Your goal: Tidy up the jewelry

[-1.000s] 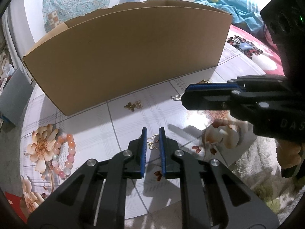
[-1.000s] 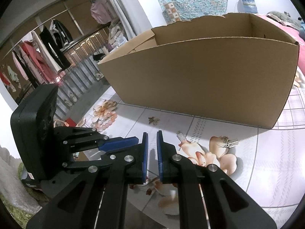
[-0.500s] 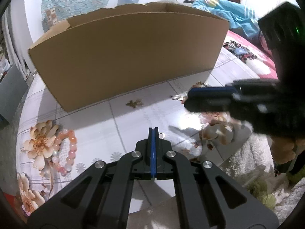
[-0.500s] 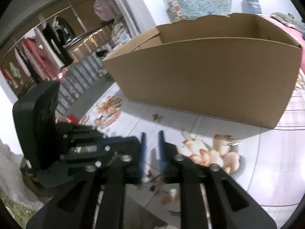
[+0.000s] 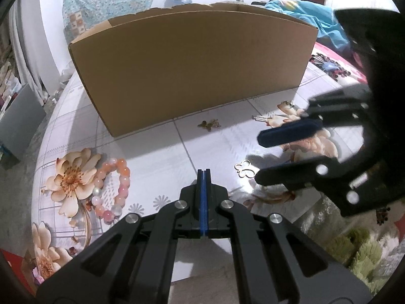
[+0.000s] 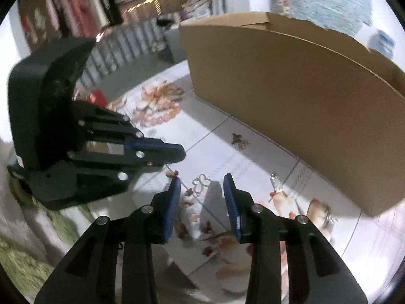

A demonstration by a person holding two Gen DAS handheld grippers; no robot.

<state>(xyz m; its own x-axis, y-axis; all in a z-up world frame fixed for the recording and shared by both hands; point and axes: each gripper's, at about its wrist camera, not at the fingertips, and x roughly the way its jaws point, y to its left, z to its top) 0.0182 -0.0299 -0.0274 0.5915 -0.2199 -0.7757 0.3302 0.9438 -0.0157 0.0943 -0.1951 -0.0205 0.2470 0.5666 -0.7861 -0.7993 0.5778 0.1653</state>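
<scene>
Floral desk (image 5: pixel 157 157): your right gripper (image 6: pixel 202 190) jaws spread around butterfly charm (image 6: pixel 201 183), prob. to grab it. Left gripper (image 5: pixel 204 174) jaws pressed together, empty, parked clear.

- Left hand-held gripper (image 5: pixel 203 171) closed, nothing between its pads.
- Butterfly ornament (image 5: pixel 244 169) on the bench (image 5: pixel 162 157), beside the right hand-held gripper (image 5: pixel 260 158).
- Bead bracelet (image 5: pixel 112 187) lies left.

One cardboard box (image 5: pixel 192 68) stands on the floral table (image 5: pixel 157 152). On the table lie one pink bead bracelet (image 5: pixel 114 187), two butterfly charms, a pale one (image 5: pixel 244 169) and a gold one (image 5: pixel 209 124), and two small silver pieces (image 6: pixel 276 183) (image 6: pixel 329 216). Two grippers are in view: left (image 5: pixel 203 174), right (image 6: pixel 202 185).
</scene>
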